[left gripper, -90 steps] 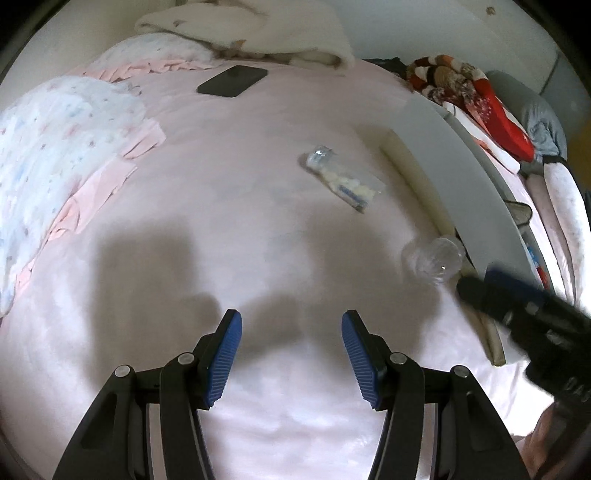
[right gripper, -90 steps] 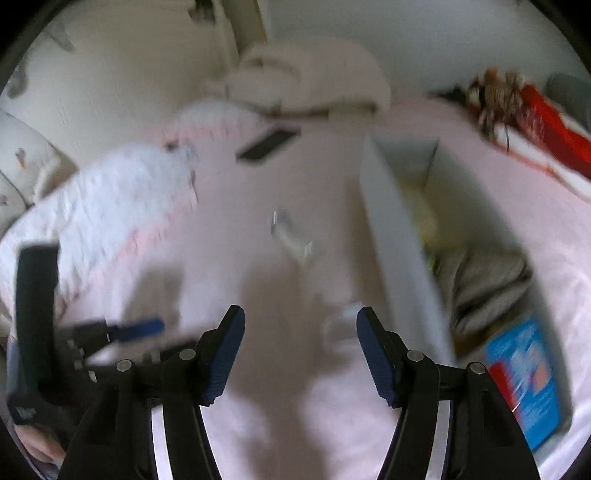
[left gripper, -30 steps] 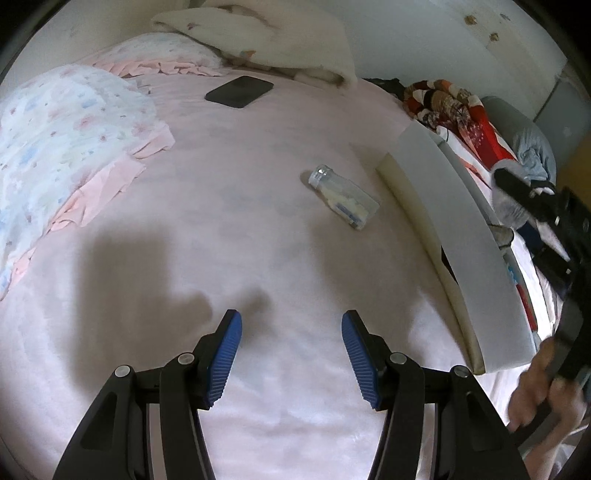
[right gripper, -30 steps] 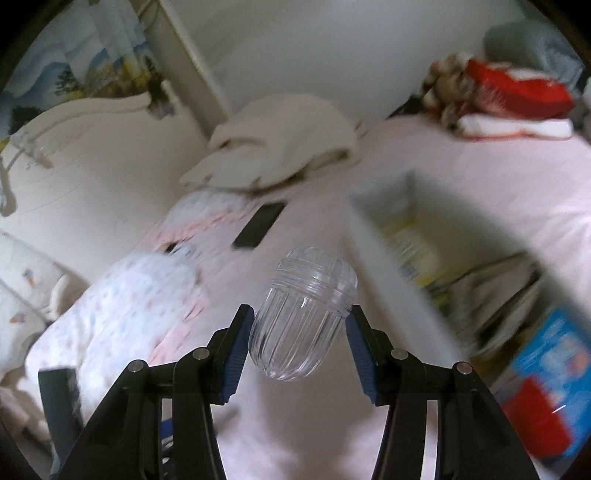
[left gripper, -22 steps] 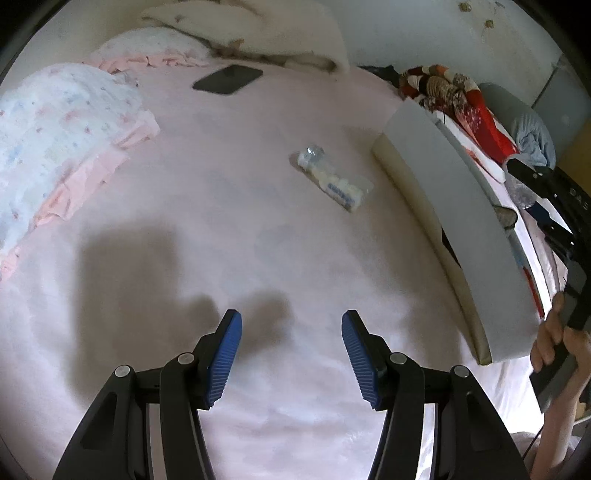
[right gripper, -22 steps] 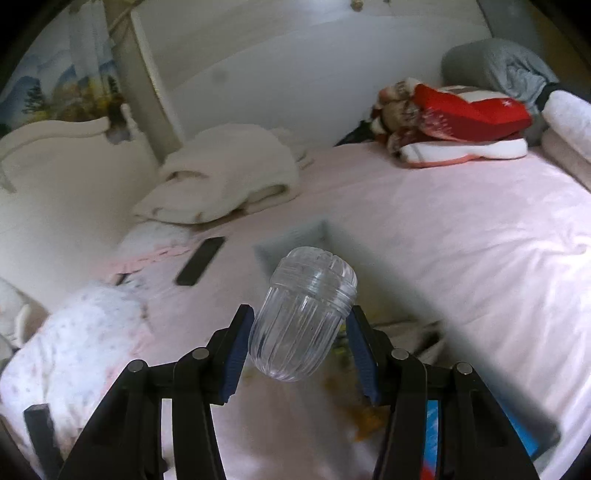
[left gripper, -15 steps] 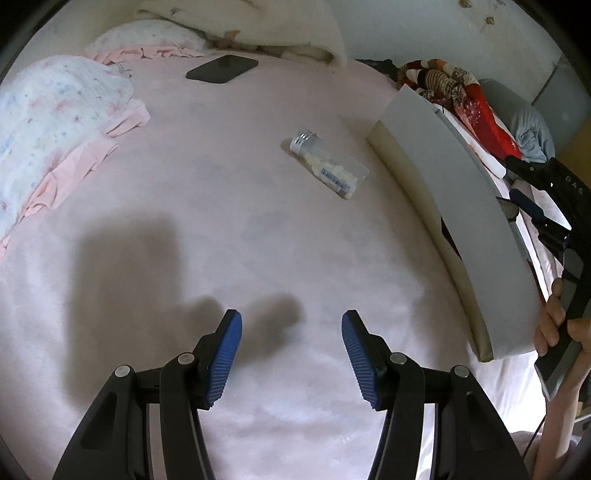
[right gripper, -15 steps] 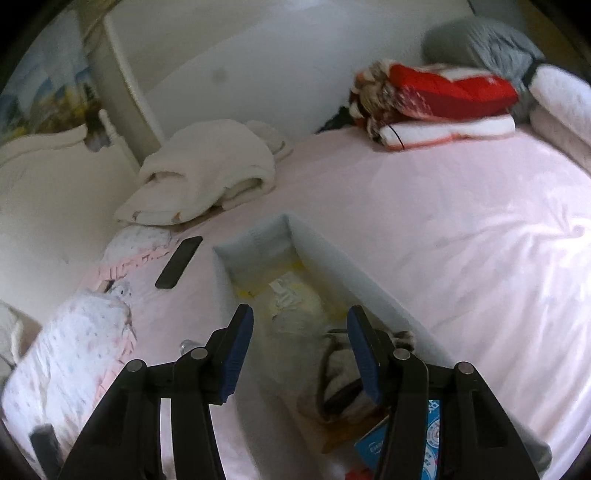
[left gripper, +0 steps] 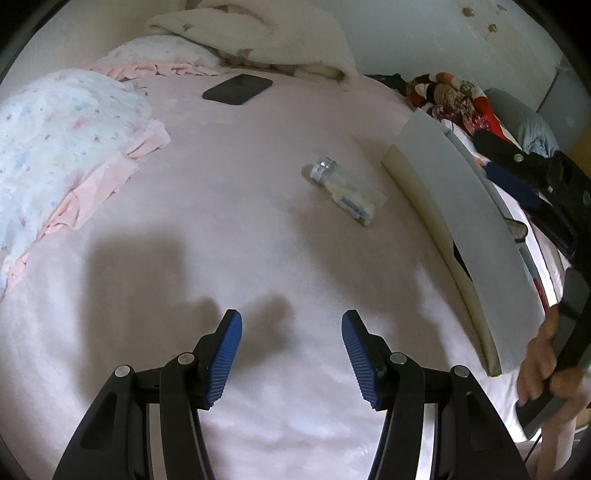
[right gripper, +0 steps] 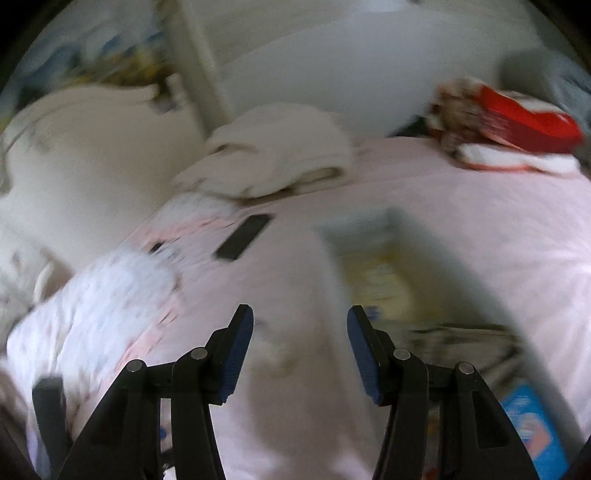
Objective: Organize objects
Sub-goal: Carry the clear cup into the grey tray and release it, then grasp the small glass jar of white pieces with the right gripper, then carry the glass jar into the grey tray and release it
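Note:
A small clear bottle (left gripper: 343, 195) with a metal cap and white contents lies on its side on the pink bed. To its right stands a long white box (left gripper: 461, 206). My left gripper (left gripper: 291, 321) hovers open and empty over bare sheet, well short of the bottle. My right gripper (right gripper: 300, 314) is open with nothing between its blue pads; its view is smeared by motion. It points at the bed just left of the box (right gripper: 354, 221). From the left wrist view the right gripper (left gripper: 495, 158) hangs over the box. No clear jar can be made out.
A black phone (left gripper: 238, 88) lies at the far side of the bed. A floral quilt (left gripper: 55, 140) covers the left, a folded cream blanket (left gripper: 266, 33) the back, red and grey bedding (left gripper: 476, 107) the far right. A blue packet (right gripper: 532, 435) lies in the box.
One second ago my right gripper held a clear ribbed jar; it let go over the box and now stands empty, swinging back toward the left. The left gripper stayed put.

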Available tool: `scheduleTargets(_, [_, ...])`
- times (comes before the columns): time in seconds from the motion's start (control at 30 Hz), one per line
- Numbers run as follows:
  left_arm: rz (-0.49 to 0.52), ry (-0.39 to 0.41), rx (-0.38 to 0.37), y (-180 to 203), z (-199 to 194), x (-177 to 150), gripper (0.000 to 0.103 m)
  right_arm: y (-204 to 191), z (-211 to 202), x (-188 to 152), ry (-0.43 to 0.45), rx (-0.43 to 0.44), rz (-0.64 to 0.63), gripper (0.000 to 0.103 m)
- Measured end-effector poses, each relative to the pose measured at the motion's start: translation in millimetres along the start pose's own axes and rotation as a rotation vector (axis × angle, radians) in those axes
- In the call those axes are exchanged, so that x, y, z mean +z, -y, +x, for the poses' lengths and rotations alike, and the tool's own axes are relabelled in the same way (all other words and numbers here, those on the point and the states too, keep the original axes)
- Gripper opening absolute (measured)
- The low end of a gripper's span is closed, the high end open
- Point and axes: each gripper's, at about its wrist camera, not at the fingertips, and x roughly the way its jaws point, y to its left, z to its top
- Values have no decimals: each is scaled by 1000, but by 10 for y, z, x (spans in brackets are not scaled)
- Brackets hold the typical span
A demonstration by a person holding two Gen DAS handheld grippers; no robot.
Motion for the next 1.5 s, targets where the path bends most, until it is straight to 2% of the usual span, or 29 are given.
scheduleTargets(0.1, [1, 16, 10, -36, -34, 45, 54, -333, 212, -87, -45, 87, -127, 53])
scheduleTargets(0.17, [-3, 30, 14, -75, -69, 75, 54, -477, 374, -153, -85, 103, -195, 54])
scheduleTargets(0.33, [-11, 57, 28, -142, -121, 138, 54, -592, 870, -309, -177, 34, -344, 53])
scheduleTargets(0.43, [-5, 71, 37, -162, -145, 173, 54, -465, 1162, -350, -240, -24, -348, 53])
scheduleTargets(0.53, [2, 75, 40, -179, -151, 183, 54, -300, 1350, -352, -255, -55, -313, 54])
scheduleTargets(0.67, [-7, 66, 38, -204, -129, 181, 54, -75, 1551, -458, -365, -11, -204, 55])
scheduleTargets(0.7, [-9, 66, 36, -201, -130, 185, 54, -84, 1495, -478, -330, -9, -218, 50])
scheduleTargets(0.73, [-8, 68, 34, -195, -136, 186, 54, -101, 1476, -491, -333, -9, -228, 45])
scheduleTargets(0.83, [2, 77, 34, -155, -180, 170, 54, -102, 1381, -494, -343, 39, -184, 43])
scheduleTargets(0.97, [12, 96, 23, -105, -245, 162, 54, -107, 1123, -451, -304, 66, -101, 42])
scheduleTargets(1.17, [24, 106, 2, -23, -278, 146, 54, -183, 538, -296, -195, 82, -12, 40])
scheduleTargets(1.3, [36, 124, -21, 84, -314, 128, 54, -164, 39, -183, -71, 107, 69, 40])
scheduleTargets(1.4, [48, 138, -71, 222, -374, 130, 54, -165, -297, -165, 19, 89, 104, 40])
scheduleTargets(1.5, [67, 169, -181, 409, -480, 163, 54, -147, -544, -153, 85, 70, 135, 40])
